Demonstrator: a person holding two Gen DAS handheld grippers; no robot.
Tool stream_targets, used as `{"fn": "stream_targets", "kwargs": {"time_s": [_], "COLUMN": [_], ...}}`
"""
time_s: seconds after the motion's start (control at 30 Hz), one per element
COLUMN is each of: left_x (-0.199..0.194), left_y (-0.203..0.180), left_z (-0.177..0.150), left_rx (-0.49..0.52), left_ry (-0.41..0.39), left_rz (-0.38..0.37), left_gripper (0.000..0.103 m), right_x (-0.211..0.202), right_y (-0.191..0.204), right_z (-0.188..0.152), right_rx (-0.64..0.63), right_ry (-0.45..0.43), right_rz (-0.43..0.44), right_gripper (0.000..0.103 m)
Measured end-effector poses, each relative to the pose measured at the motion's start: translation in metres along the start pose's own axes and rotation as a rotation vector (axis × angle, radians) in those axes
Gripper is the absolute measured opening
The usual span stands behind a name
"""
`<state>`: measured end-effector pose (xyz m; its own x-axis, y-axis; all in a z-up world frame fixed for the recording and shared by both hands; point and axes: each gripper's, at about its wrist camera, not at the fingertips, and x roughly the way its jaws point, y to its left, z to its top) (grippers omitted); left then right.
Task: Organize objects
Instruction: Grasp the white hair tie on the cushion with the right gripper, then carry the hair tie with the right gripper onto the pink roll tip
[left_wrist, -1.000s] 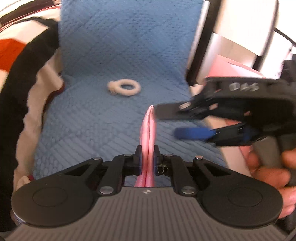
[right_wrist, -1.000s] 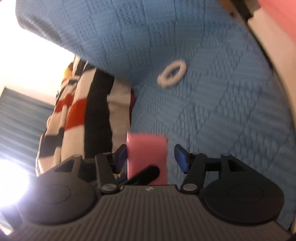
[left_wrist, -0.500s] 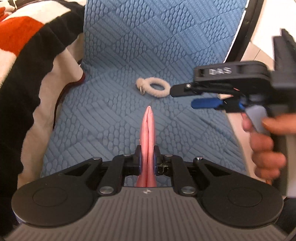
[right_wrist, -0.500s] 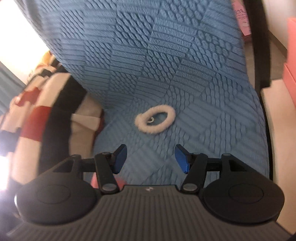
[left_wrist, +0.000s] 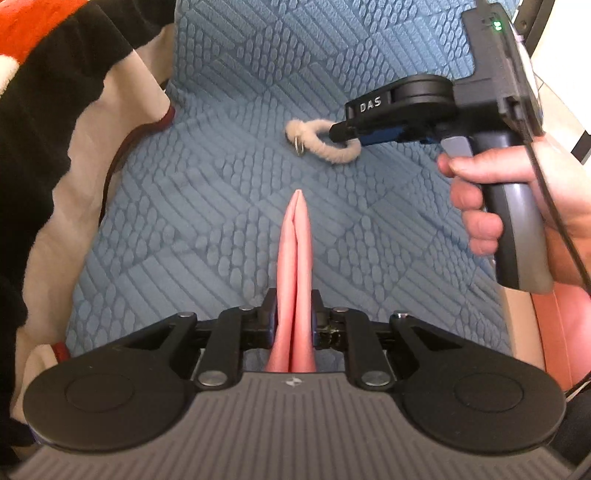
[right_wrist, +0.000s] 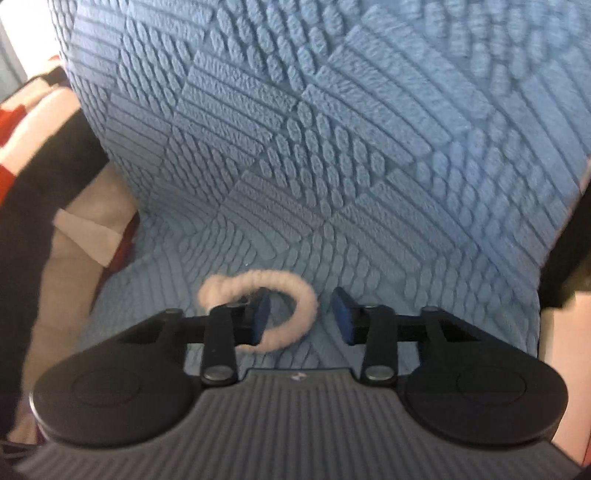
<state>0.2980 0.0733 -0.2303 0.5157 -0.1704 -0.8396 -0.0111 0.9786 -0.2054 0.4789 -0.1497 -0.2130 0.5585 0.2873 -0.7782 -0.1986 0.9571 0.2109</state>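
A fluffy cream hair ring (left_wrist: 325, 144) with a small metal charm lies on the blue quilted seat cushion (left_wrist: 229, 206). My left gripper (left_wrist: 293, 314) is shut on a flat pink pouch (left_wrist: 297, 258) held edge-on above the seat. My right gripper (right_wrist: 301, 319) is open, down at the ring (right_wrist: 291, 314): the ring's right side sits between the blue pads (right_wrist: 341, 319), and the left pad lies inside the loop. It also shows in the left wrist view (left_wrist: 343, 131), reaching in from the right.
A black, white and red blanket (left_wrist: 55, 110) is piled along the seat's left side. The blue backrest (right_wrist: 332, 110) rises behind the ring. Pink items (left_wrist: 561, 332) lie off the seat's right edge.
My right gripper has moved away from the pink pouch and down to the hair ring, staying open. My left gripper holds the pouch as before and has come closer to the seat.
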Motion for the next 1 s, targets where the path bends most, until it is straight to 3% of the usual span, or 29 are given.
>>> {"fn": "stream_targets", "kwargs": {"time_s": [0.23,0.33,0.63,1.0], "left_x": [0.002,0.0,-0.007,-0.015], "left_y": [0.002,0.0,-0.002,-0.011], "left_z": [0.003,0.004,0.001,-0.014], "left_rx": [0.004,0.014,0.001,0.006], "left_ry": [0.0,-0.008,-0.037,-0.049], "left_rz": [0.003,-0.004,-0.066,-0.146], "left_gripper": [0.017,0.014,0.014,0.014], "right_x": [0.003,-0.003,-0.053,-0.116], "right_y": [0.024,0.037,0.031,0.03], "right_z": [-0.003,-0.01,-0.021,-0.066], "right_rx": [-0.239,-0.331,-0.169,0.026], "right_ry": [0.016,0.034,0.011,-0.026], "right_rz": [-0.031,-0.045,-0.032,-0.041], "right_gripper": [0.013,0.01,0.01,0.01]}}
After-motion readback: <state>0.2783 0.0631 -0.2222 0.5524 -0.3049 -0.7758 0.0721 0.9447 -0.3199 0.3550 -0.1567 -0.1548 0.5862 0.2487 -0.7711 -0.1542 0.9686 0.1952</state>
